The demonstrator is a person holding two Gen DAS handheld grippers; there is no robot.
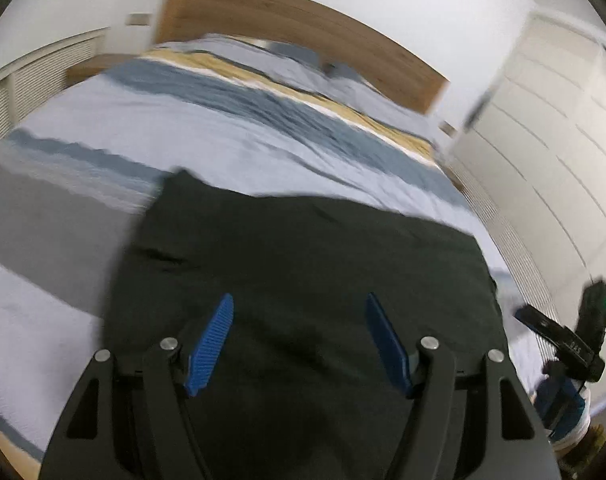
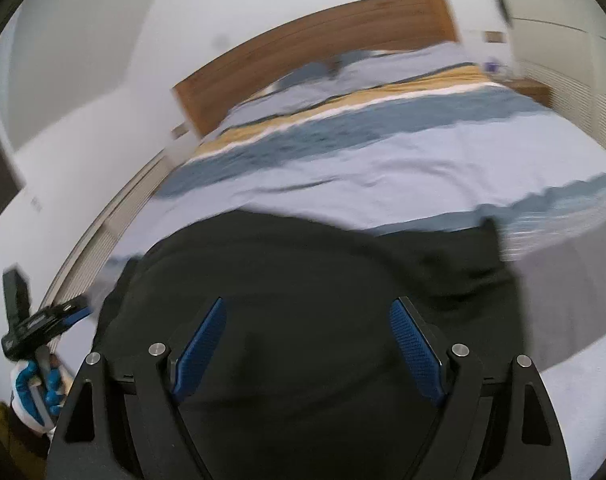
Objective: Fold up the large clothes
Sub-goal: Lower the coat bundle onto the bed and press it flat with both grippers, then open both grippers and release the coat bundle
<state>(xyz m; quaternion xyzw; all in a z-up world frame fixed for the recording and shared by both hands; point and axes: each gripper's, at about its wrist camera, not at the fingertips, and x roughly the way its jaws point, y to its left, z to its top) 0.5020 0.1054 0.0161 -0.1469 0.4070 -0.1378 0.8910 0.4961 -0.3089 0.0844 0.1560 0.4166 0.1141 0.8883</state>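
left wrist view: the left gripper [image 1: 299,342] hangs above a dark garment [image 1: 295,280] spread on the bed [image 1: 151,128], its blue fingers [image 1: 213,344] released and parted with nothing between them; the cloth lies below, not pinched. the garment sits at the near end of the striped duvet, its far edge fairly straight, one corner poking up at the far left. at the right edge the right gripper [image 1: 563,336] shows beyond the cloth's side, near the white wardrobe [image 1: 543,140]. the wooden headboard [image 1: 295,32] stands well apart.

right wrist view: the right gripper [image 2: 307,344] also hovers over the garment [image 2: 303,280], fingers [image 2: 417,350] spread wide and empty. the left gripper [image 2: 43,320] appears at the far left, held in a gloved hand [image 2: 37,392].

judged from its compact, roughly squared outline, the garment looks at least partly folded, with both tools let go; how many layers lie there cannot be told through the blur. a further fold or smoothing may remain. the duvet beyond is open room; the bed's side edges run close to the cloth's flanks.
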